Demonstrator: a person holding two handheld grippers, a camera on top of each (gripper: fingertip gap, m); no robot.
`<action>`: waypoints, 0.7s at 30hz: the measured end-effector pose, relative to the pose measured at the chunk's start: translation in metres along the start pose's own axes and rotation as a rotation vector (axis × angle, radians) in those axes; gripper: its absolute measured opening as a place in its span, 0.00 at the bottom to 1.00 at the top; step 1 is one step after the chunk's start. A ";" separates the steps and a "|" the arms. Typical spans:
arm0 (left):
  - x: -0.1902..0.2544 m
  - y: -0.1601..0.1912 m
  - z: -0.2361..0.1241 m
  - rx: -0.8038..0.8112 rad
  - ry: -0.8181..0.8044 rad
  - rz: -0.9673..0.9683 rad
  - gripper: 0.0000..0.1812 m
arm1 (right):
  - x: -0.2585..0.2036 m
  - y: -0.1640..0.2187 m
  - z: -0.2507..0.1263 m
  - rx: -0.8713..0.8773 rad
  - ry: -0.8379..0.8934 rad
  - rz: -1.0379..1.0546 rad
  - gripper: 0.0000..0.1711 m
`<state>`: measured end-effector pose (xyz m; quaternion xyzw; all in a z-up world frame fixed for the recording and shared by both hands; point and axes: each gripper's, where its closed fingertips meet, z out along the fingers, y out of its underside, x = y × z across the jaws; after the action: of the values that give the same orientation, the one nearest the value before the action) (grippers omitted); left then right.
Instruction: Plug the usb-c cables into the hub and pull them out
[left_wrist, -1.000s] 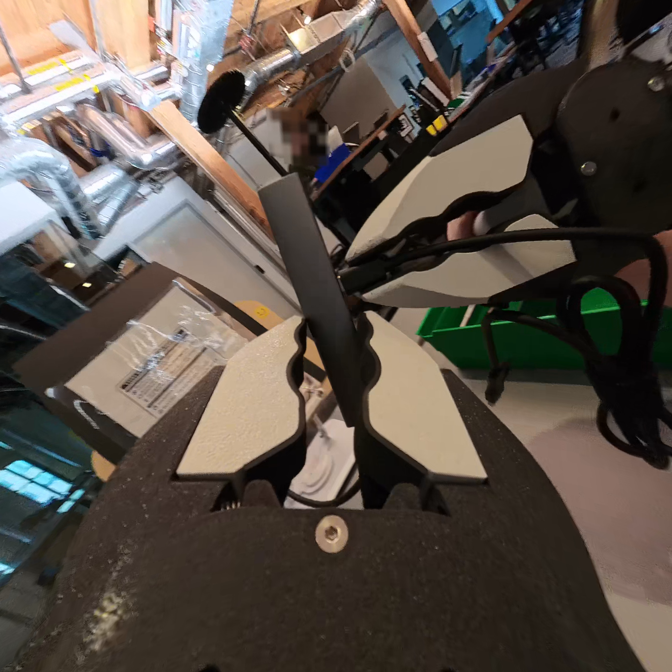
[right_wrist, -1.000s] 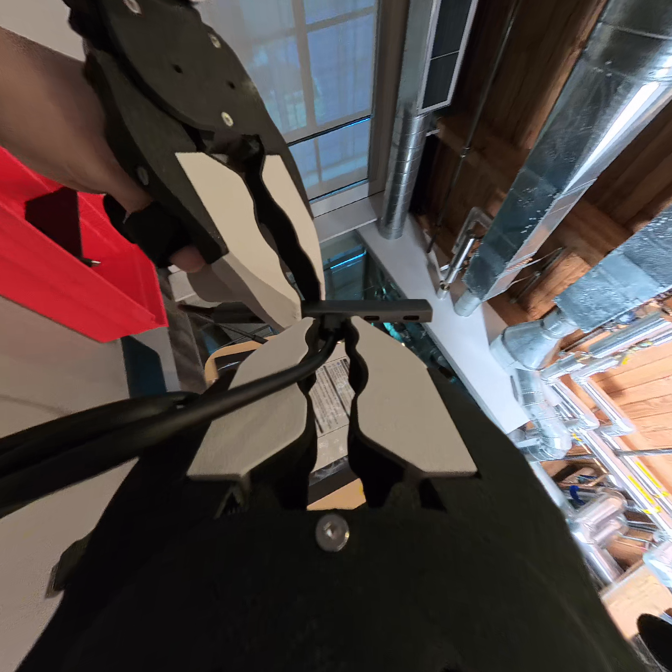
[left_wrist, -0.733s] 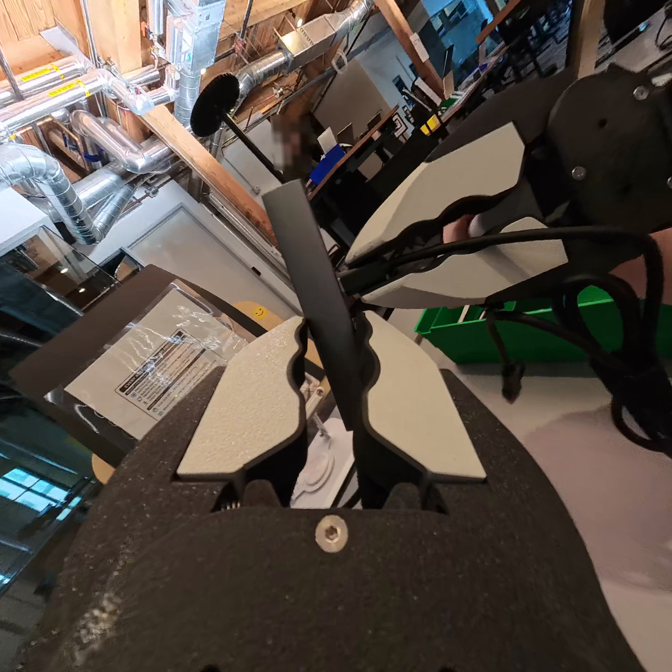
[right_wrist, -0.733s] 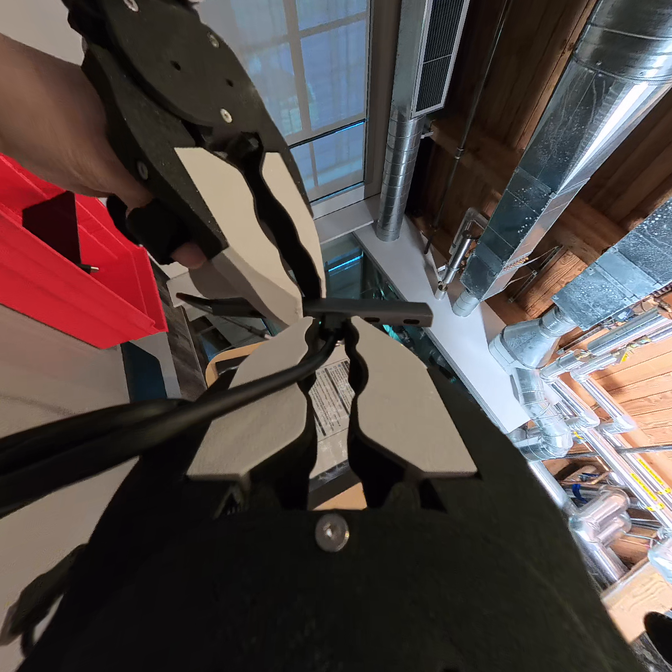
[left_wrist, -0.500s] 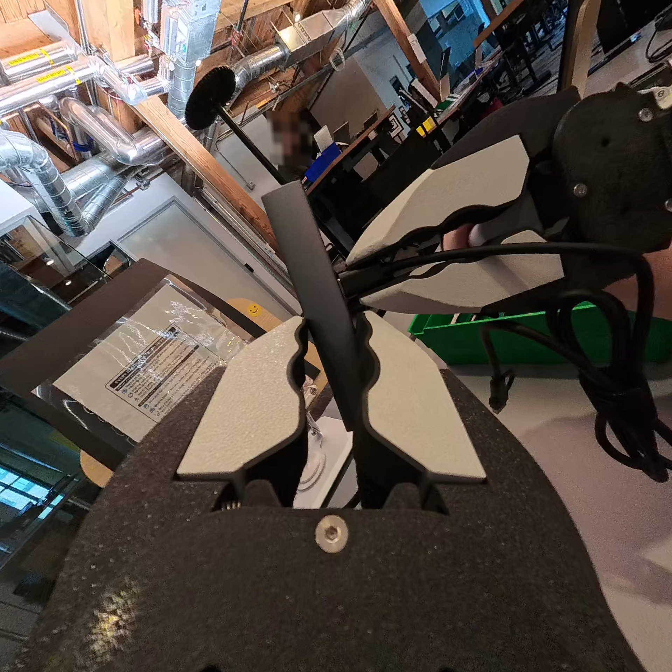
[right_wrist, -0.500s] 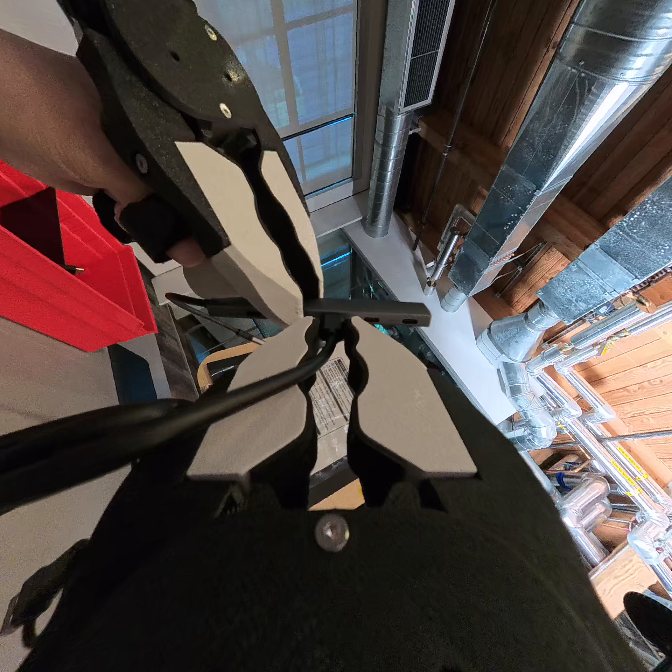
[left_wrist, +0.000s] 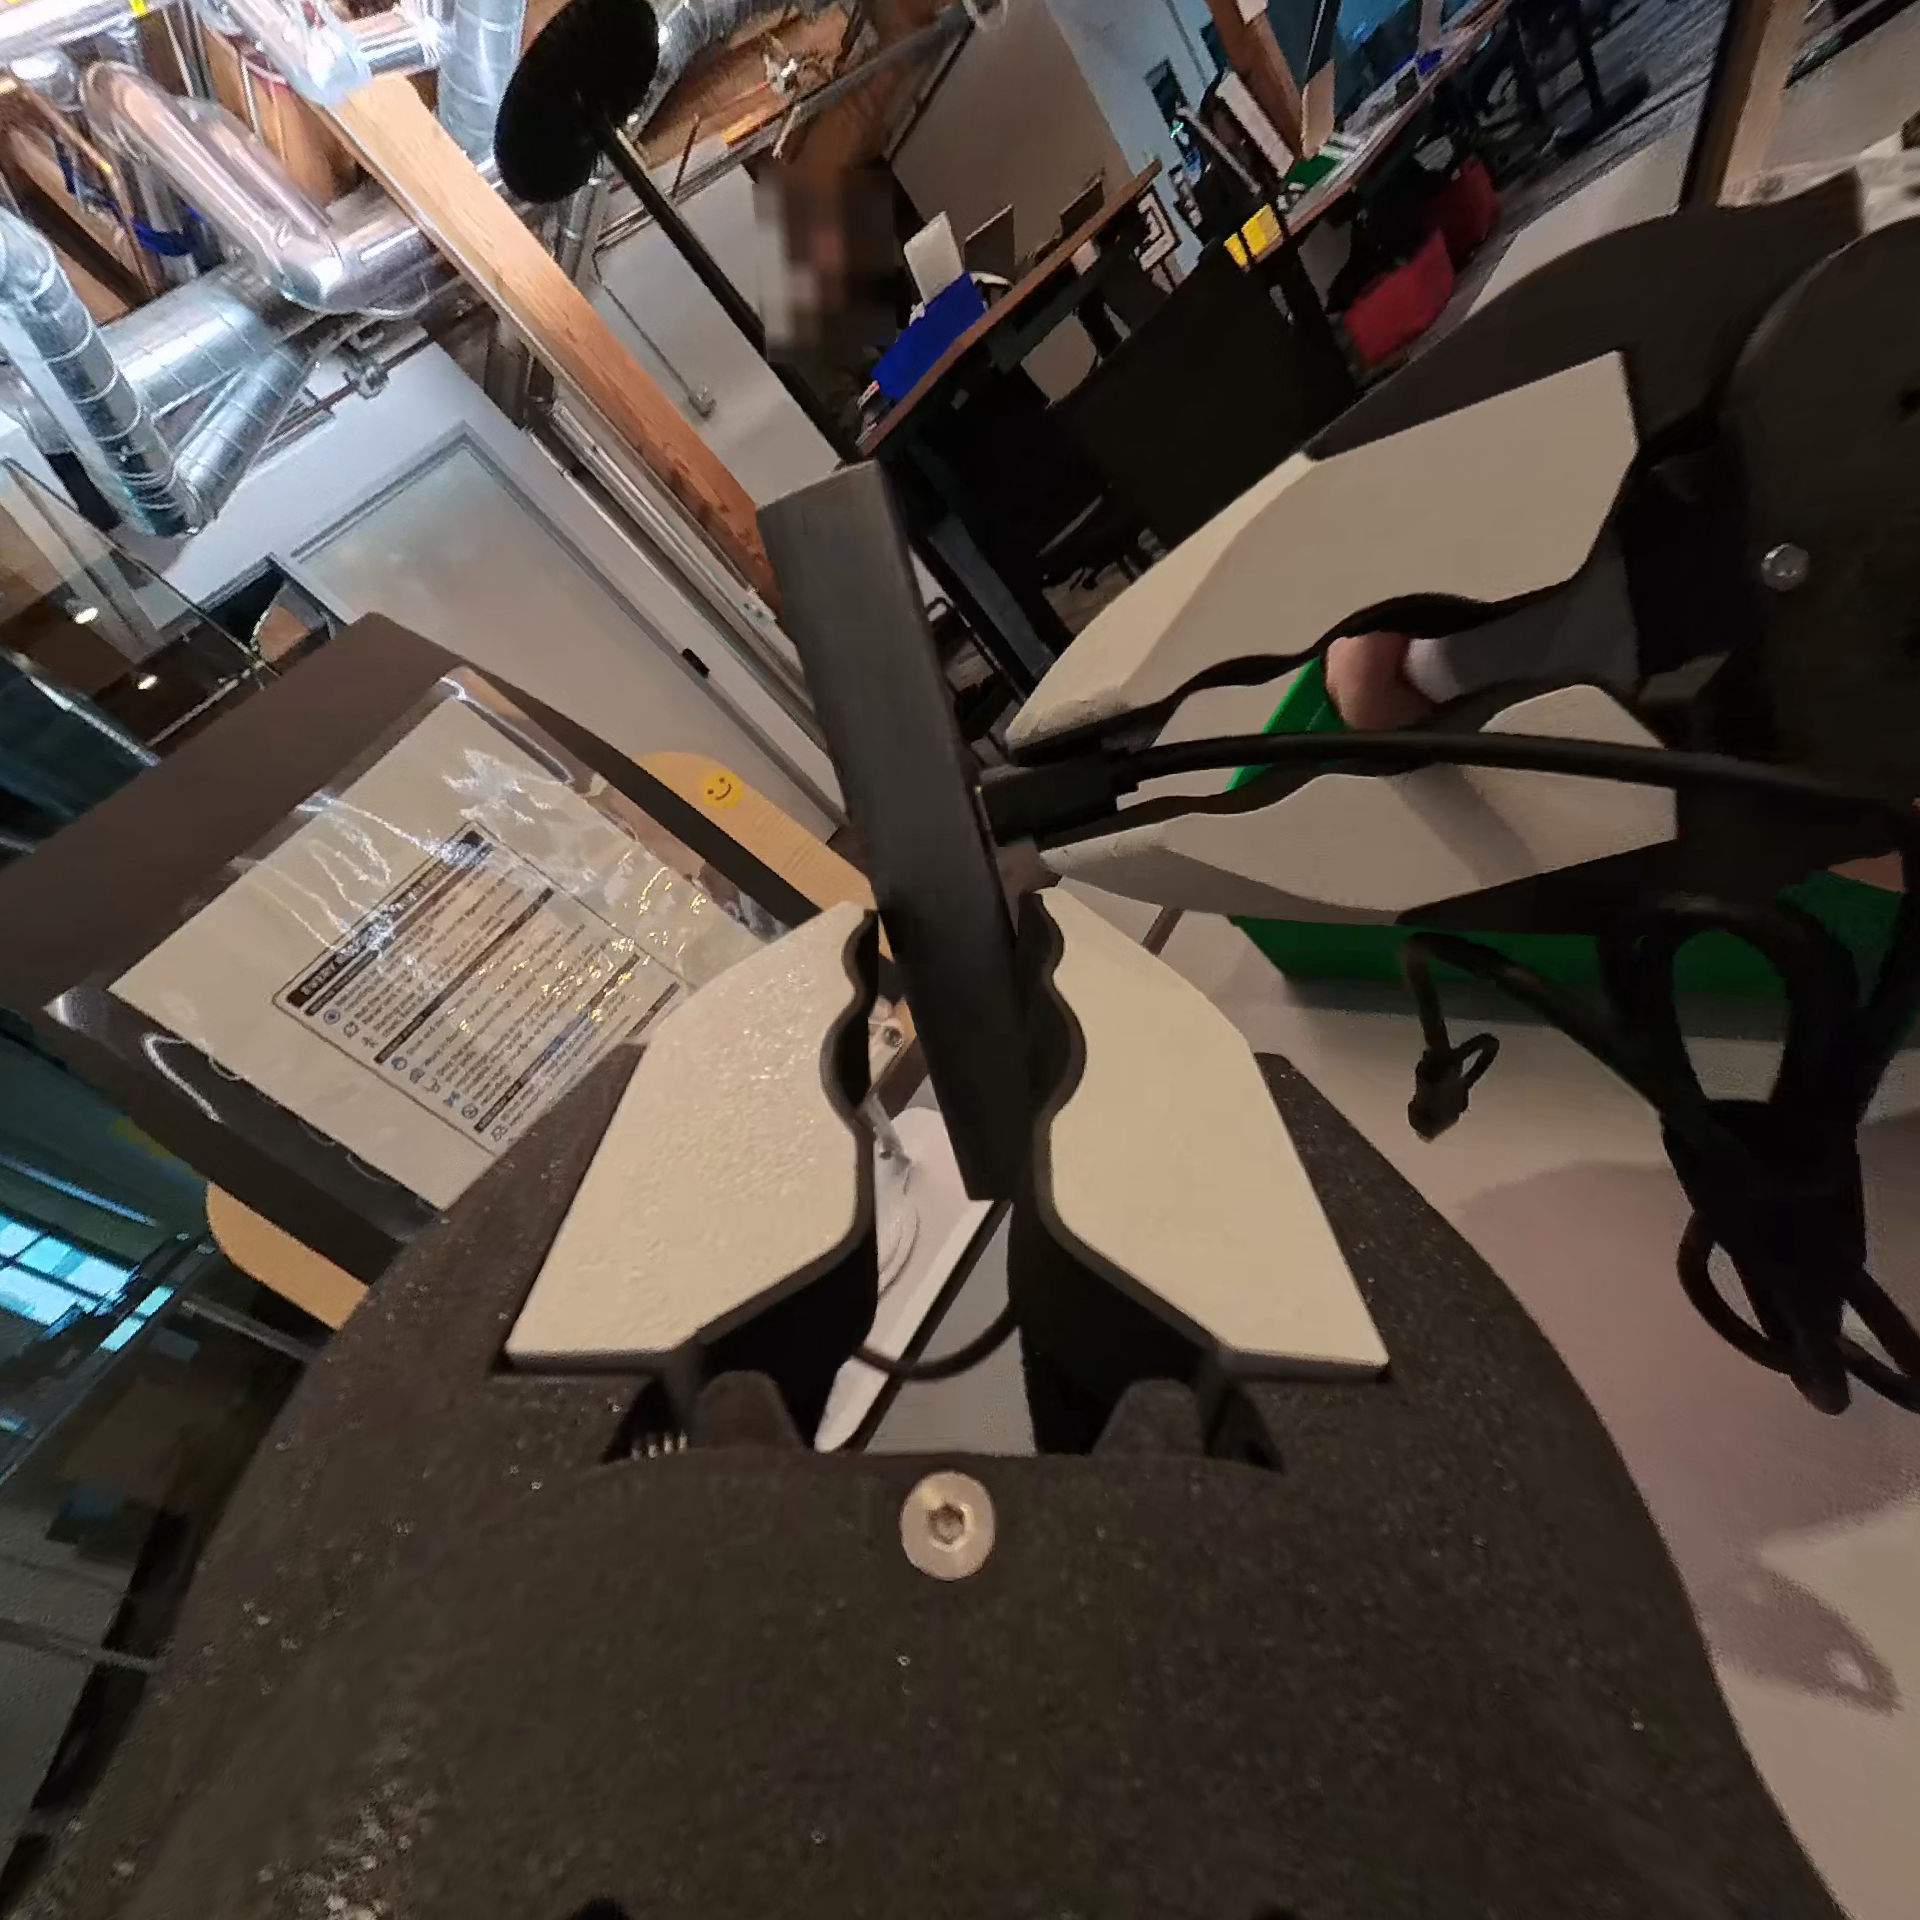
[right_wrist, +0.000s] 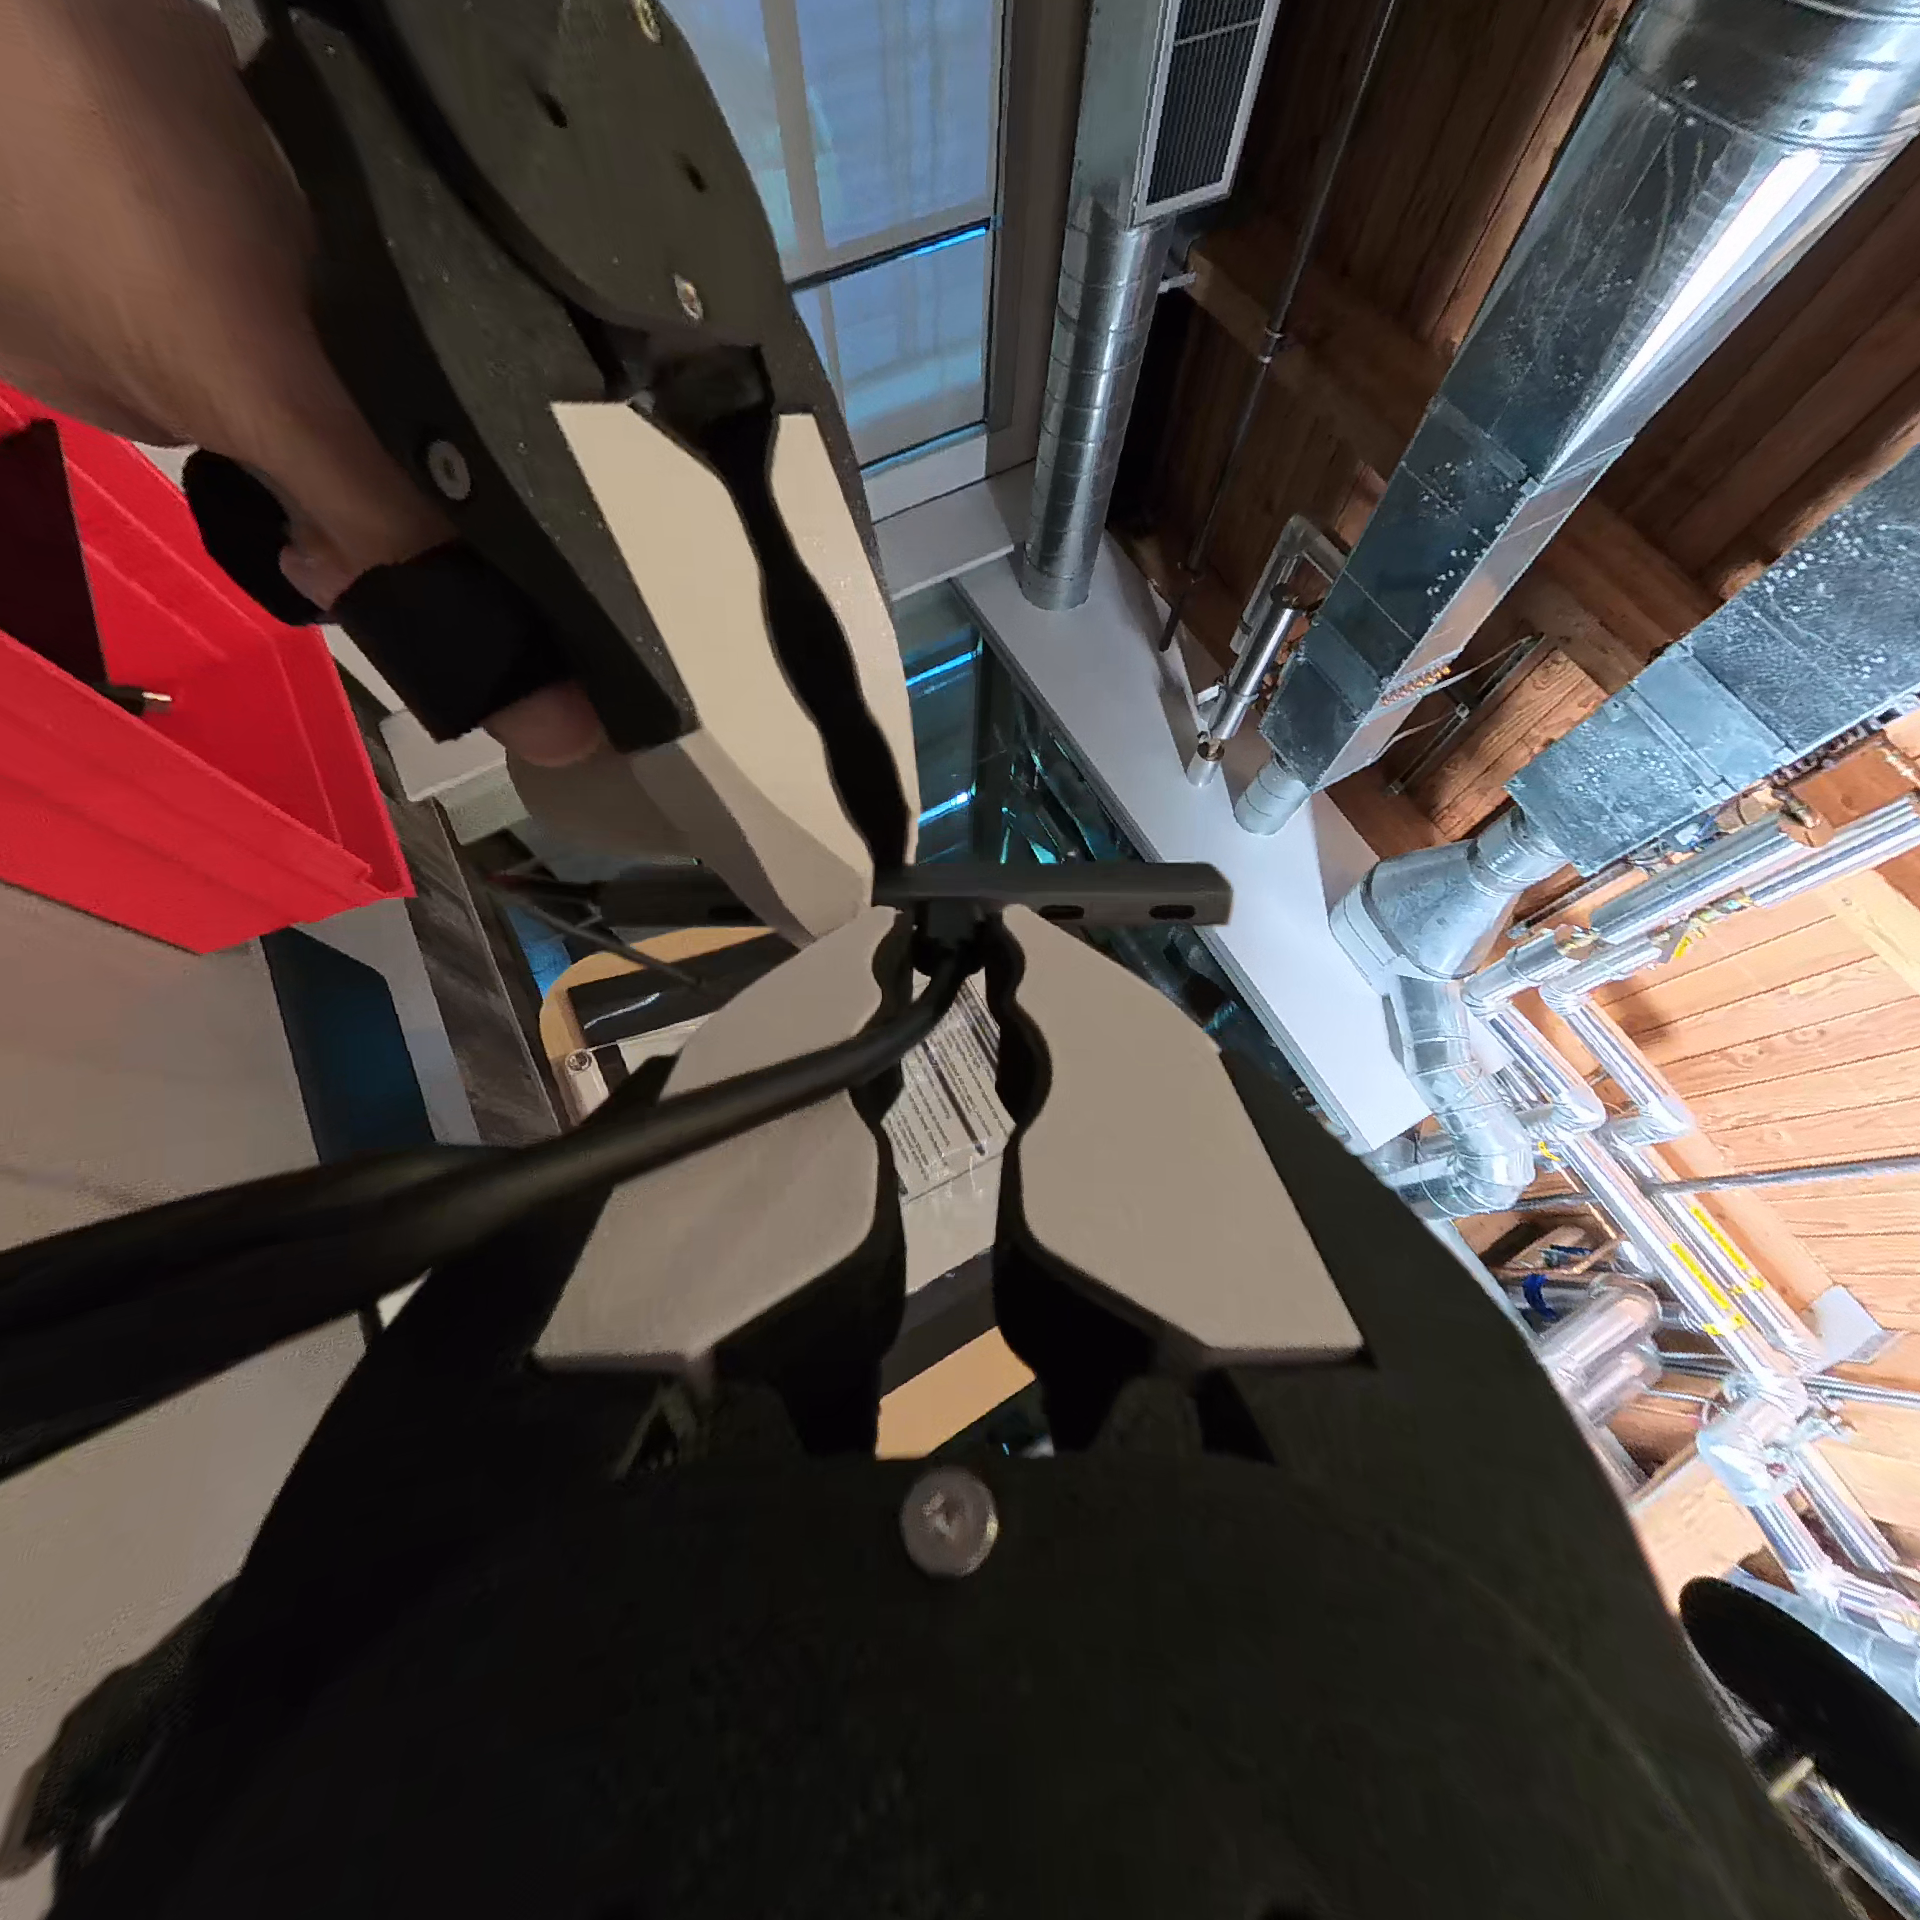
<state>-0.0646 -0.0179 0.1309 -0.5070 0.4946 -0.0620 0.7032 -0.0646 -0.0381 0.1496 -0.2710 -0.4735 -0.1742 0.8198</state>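
Pinching the hub (left_wrist: 914, 831) between its two pale fingers (left_wrist: 727, 1122), the left gripper (left_wrist: 951, 914) holds the dark bar up off the table (left_wrist: 1621, 1299), tilted, its far end leaning left in the left wrist view. The right gripper (left_wrist: 1023, 800) comes in from the right, its fingers closed on the plug (left_wrist: 1049, 795) of a black cable (left_wrist: 1507, 753), and the plug meets the hub's right edge. In the right wrist view the right gripper (right_wrist: 948, 935) clamps the plug (right_wrist: 948, 920) right at the hub (right_wrist: 1049, 894), which lies crosswise with two free ports (right_wrist: 1117, 913) showing to the right of the plug; the cable (right_wrist: 727, 1107) runs down and left over the left finger. The left gripper (right_wrist: 883, 883) grips the hub's left end. More cable hangs in loops (left_wrist: 1766, 1143) from the right gripper. A green bin (left_wrist: 1558, 945) sits behind, and a red bin (right_wrist: 177, 748) shows at the left.
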 end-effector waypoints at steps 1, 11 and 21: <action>-0.002 0.002 0.001 -0.009 -0.014 0.007 0.14 | -0.001 0.001 0.001 -0.014 0.009 -0.011 0.08; -0.018 0.025 -0.005 -0.076 0.030 -0.003 0.12 | -0.025 0.029 0.003 -0.104 -0.181 -0.079 0.11; 0.005 0.056 -0.005 -0.223 0.239 -0.023 0.12 | -0.043 0.052 0.010 -0.199 -0.165 -0.331 0.29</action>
<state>-0.0886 0.0026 0.0844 -0.5767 0.5727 -0.0747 0.5778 -0.0643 0.0109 0.1016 -0.2823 -0.5576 -0.3297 0.7076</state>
